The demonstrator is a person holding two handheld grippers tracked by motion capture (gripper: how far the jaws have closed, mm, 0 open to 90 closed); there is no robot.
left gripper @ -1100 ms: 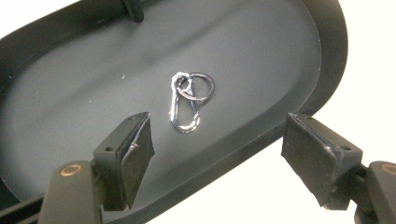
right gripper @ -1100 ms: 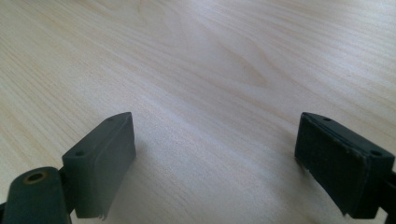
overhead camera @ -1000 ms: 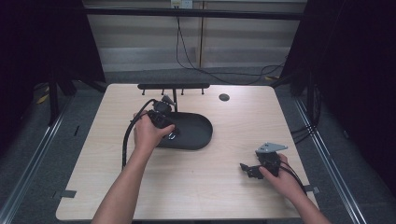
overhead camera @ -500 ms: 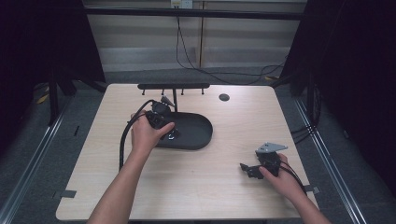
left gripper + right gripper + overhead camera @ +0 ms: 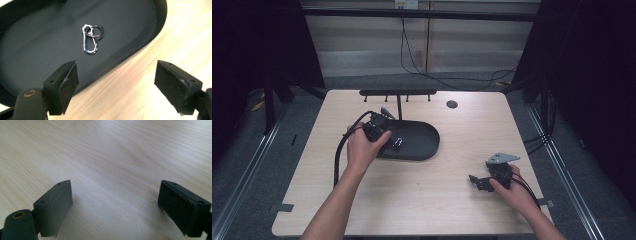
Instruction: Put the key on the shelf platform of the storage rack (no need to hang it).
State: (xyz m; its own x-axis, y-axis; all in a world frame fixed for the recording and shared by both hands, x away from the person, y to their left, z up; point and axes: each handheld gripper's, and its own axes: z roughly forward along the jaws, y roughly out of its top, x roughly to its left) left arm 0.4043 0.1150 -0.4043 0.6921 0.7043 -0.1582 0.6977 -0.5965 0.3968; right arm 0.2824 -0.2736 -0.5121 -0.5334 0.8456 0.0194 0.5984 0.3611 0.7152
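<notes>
Both tongs released: your left gripper [image 5: 117,82] hangs over the near rim of the black tray [image 5: 30,50], right gripper [image 5: 477,181] idle on bare table [image 5: 105,157], well apart from the tray. Carabiner clip [image 5: 89,42] with its key ring lies flat on the tray floor. Judging it light, rigid, slick metal; pinch across the long sides. Left gripper view resolves clip shape; high view gives just a glint [image 5: 397,144].

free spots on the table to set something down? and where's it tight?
Bare wood between the black tray and the right gripper, and along the near edge between the forearms. Right far corner is open past the small dark disc. Tight at the tray's left end: left gripper, its cable, the carabiner.
</notes>
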